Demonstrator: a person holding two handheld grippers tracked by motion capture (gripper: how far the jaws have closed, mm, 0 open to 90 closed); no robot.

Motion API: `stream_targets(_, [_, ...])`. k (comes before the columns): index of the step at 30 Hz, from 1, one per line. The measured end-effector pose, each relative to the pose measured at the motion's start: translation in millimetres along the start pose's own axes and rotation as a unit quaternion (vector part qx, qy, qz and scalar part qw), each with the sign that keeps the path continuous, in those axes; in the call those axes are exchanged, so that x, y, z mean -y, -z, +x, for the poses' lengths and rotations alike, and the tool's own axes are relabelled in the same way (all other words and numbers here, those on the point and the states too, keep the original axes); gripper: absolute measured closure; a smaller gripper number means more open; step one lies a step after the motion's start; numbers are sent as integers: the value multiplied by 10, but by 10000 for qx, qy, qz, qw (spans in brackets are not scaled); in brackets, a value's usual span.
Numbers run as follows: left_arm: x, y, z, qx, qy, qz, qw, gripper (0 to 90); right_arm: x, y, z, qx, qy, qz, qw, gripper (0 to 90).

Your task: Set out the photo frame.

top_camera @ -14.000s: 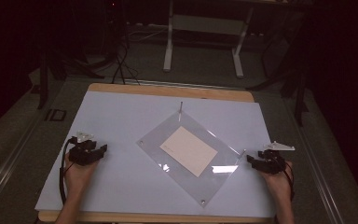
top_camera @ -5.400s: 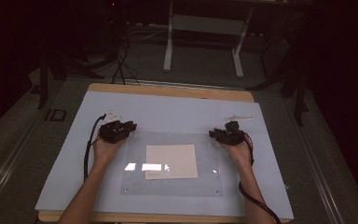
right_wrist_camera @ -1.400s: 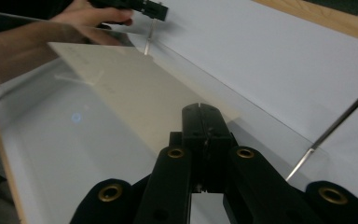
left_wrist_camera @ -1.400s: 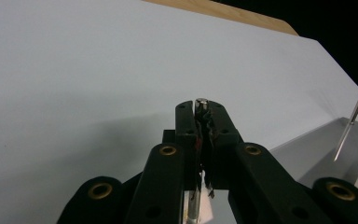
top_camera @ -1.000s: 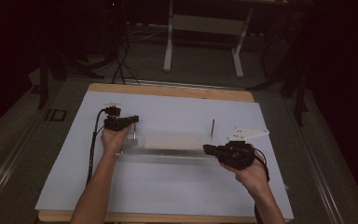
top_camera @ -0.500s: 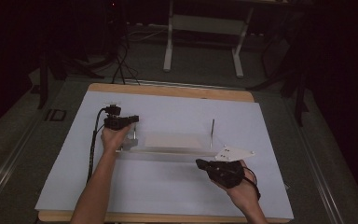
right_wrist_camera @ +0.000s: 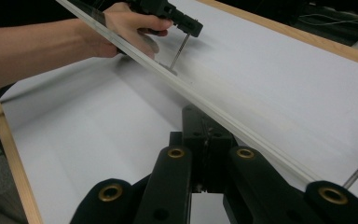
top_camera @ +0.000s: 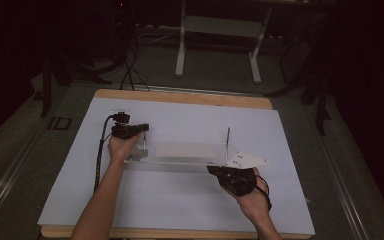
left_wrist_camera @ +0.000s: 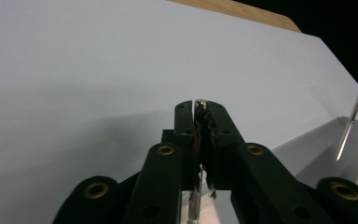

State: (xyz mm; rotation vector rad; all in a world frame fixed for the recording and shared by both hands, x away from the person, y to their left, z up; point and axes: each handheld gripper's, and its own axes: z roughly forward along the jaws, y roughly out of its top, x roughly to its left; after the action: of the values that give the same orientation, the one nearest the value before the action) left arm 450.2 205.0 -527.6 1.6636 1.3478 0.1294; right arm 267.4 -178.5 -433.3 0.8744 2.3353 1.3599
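A clear acrylic plate [top_camera: 152,161] with a pale sheet [top_camera: 185,150] in it stands tilted on the white table, with thin metal pins at its corners. My left gripper [top_camera: 141,131] is shut on the left pin [top_camera: 143,144]; in the left gripper view the pin's top [left_wrist_camera: 200,101] sticks out between the closed jaws of that gripper [left_wrist_camera: 200,106]. The right pin [top_camera: 228,137] stands free. My right gripper [top_camera: 214,170] is shut with nothing between its jaws. In the right gripper view, that gripper [right_wrist_camera: 205,114] sits just under the plate's near edge [right_wrist_camera: 242,133].
A white cover [top_camera: 180,210] lies over the wooden tabletop [top_camera: 180,96], whose rim shows at the far and near sides. Beyond the table stand a metal frame [top_camera: 182,45] and floor cables [top_camera: 130,75] in the dark. A black cable [top_camera: 100,155] trails from the left gripper.
My right hand has come toward the person and slightly left, from the plate's right end to below its near edge. The left gripper keeps its hold on the pin.
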Motion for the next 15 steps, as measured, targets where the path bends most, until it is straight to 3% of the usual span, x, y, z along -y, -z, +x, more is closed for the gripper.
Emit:
stream_targets(7, [25,219,-7,-188,-224,-298,9991,725,-30,-5,-25,-10,-53,-25,10000,900])
stream_targets(10, [56,364,-32,-145,-406,-426,9982,700,-48,-11,-36,-2,-62,-11,10000,900])
stream_targets(15, [142,592,-100,-121,-892,-430,9950,677,-87,-23,-55,30,-55,-1,10000,900])
